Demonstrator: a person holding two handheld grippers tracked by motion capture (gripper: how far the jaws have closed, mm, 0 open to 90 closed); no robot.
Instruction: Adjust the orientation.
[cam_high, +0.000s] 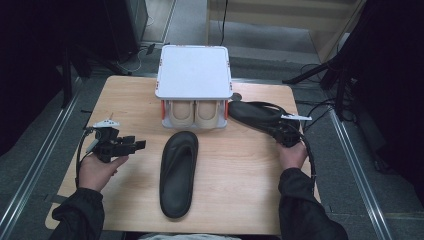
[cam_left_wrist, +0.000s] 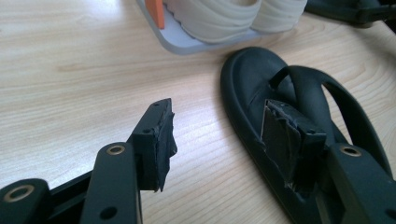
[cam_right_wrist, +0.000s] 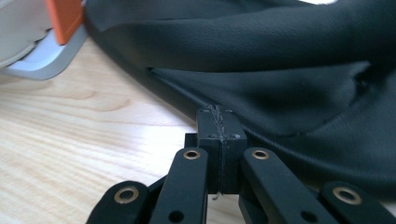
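A black flip-flop (cam_high: 178, 172) lies lengthwise at the middle of the wooden table (cam_high: 235, 200). Left of it, my left gripper (cam_high: 137, 145) is held in a hand and stands open; in the left gripper view its jaws (cam_left_wrist: 217, 140) are wide apart with nothing between them, and the flip-flop (cam_left_wrist: 252, 79) lies just beyond the right one. A second black flip-flop (cam_high: 252, 114) lies at the right of the rack. My right gripper (cam_high: 278, 127) is shut, its closed tips (cam_right_wrist: 221, 114) at the edge of that flip-flop (cam_right_wrist: 280, 88), with nothing seen between the pads.
A white two-level rack (cam_high: 194, 70) with orange posts stands at the table's far middle, a pair of beige shoes (cam_high: 195, 114) on its lower shelf. Dark stands and cables surround the table. Bare wood lies in front of the left gripper.
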